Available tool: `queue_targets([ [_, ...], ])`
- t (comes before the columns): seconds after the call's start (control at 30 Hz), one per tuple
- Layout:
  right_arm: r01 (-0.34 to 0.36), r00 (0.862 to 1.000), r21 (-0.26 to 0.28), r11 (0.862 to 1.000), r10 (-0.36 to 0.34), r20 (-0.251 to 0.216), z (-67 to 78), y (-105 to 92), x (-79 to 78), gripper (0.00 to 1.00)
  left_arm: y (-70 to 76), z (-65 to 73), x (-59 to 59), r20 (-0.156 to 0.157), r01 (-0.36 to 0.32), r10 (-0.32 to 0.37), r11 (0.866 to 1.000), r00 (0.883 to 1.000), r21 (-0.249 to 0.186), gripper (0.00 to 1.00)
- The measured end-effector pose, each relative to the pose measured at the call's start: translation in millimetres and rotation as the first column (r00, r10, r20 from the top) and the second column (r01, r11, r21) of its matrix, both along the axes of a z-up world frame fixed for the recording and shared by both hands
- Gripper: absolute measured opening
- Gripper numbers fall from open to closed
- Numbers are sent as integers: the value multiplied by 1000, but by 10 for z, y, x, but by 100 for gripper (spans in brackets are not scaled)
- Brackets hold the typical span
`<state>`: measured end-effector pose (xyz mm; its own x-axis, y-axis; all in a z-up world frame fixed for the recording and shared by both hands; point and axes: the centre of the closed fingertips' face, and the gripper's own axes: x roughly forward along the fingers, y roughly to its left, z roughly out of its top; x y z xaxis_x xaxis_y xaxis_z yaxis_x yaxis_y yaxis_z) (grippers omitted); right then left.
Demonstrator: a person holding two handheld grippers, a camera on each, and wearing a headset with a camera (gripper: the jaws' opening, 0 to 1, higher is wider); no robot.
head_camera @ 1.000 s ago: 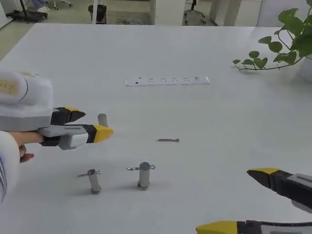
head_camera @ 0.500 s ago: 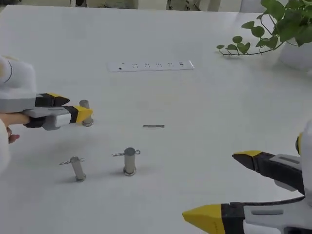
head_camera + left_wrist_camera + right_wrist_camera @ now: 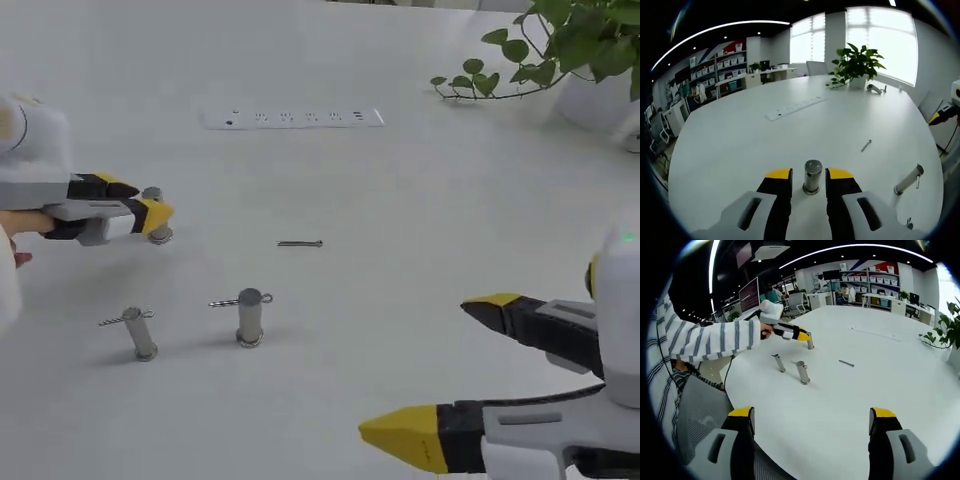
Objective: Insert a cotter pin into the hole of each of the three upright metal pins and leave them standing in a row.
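Note:
Three upright metal pins stand on the white table. Two front pins (image 3: 139, 334) (image 3: 249, 316) each carry a cotter pin through the top. The third pin (image 3: 156, 217) (image 3: 812, 176) is bare and stands between the yellow tips of my left gripper (image 3: 143, 203) (image 3: 810, 176). That gripper is open, with small gaps on both sides of the pin. A loose cotter pin (image 3: 300, 243) (image 3: 846, 363) lies flat to the right of it. My right gripper (image 3: 440, 370) (image 3: 811, 415) hangs wide open and holds nothing at the near right, well away from the pins.
A white power strip (image 3: 292, 118) lies further back on the table. A potted plant (image 3: 560, 40) stands at the far right corner. The right gripper view shows a striped sleeve (image 3: 715, 340) holding the left gripper, and the table's near edge by a chair.
The head camera has tilted, which shifts the whole scene up and left. The left jaws have narrowed a little around the bare pin. The right gripper shows larger at the bottom right.

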<state>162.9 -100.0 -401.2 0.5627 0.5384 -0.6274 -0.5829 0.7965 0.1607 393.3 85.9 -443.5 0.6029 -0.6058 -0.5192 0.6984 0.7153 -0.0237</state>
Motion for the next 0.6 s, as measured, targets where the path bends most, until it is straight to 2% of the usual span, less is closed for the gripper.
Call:
queue_targets([
  [0.3, 7, 1000, -15, 1000, -7, -13, -30, -14, 2, 94, -60, -52, 10, -1, 44, -44, 999, 999, -9, 12],
  [0.33, 7, 1000, -18, 1000, -7, -16, -38, -15, 0, 94, -81, -48, 0, -5, 57, -57, 998, 998, -22, 10],
  [0.5, 6, 1000, -22, 1000, -6, -23, -55, -6, 3, 93, -66, -50, 9, -12, 58, -59, 998, 998, -36, 10],
  [0.6, 4, 1000, -22, 1000, -5, -22, -58, 2, 3, 93, -75, -42, -18, 15, 82, -82, 997, 997, -16, 9],
])
